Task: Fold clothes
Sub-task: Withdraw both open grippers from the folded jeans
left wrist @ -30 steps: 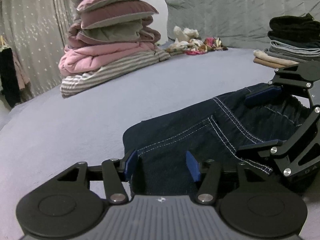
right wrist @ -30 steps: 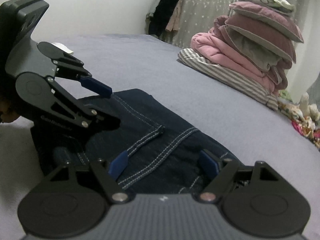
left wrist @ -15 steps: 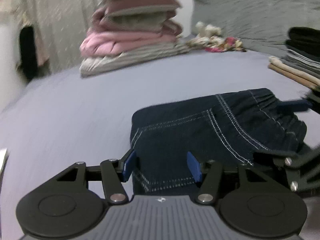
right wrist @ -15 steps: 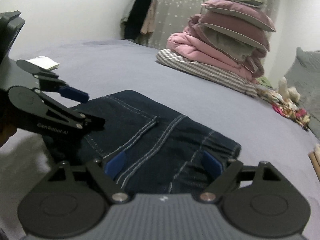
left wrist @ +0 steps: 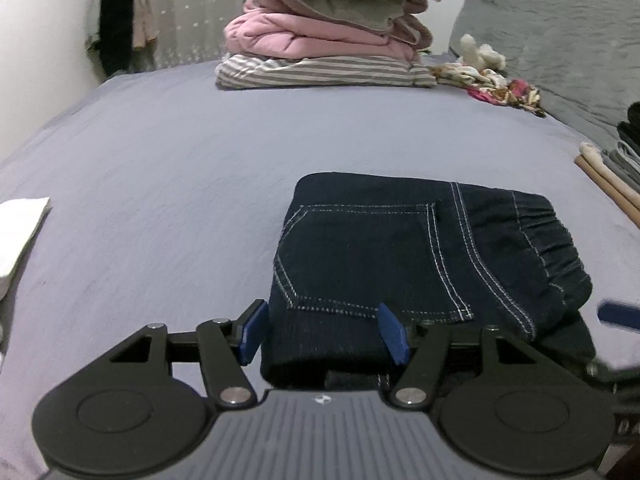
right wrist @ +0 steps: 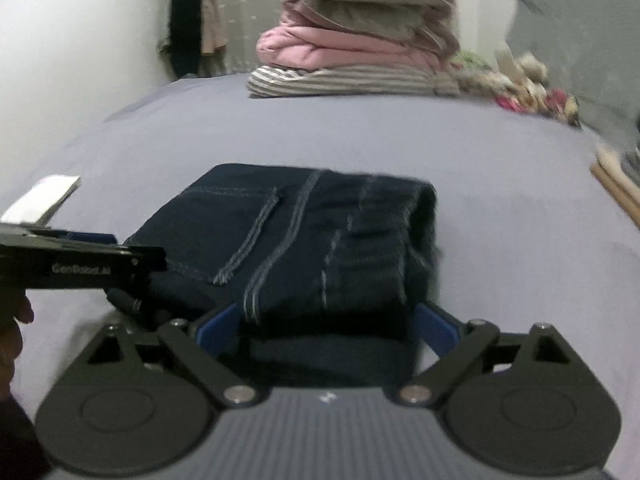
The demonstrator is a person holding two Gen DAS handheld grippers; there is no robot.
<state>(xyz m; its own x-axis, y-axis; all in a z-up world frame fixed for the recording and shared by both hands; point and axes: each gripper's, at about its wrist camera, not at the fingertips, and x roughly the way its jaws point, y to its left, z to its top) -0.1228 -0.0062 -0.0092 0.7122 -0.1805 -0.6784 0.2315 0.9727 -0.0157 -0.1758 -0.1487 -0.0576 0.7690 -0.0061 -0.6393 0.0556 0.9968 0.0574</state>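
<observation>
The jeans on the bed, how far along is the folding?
Mostly done: the jeans lie as a compact folded bundle on the bed. In hand: the left hand-held gripper and right hand-held gripper are both open, each straddling the bundle's near edge. Left, probably: move it to the folded stack at the right.

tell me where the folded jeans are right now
The folded jeans lie on the grey-blue bed sheet, right in front of both grippers in both wrist views, with the pillow stack far behind them.
</observation>
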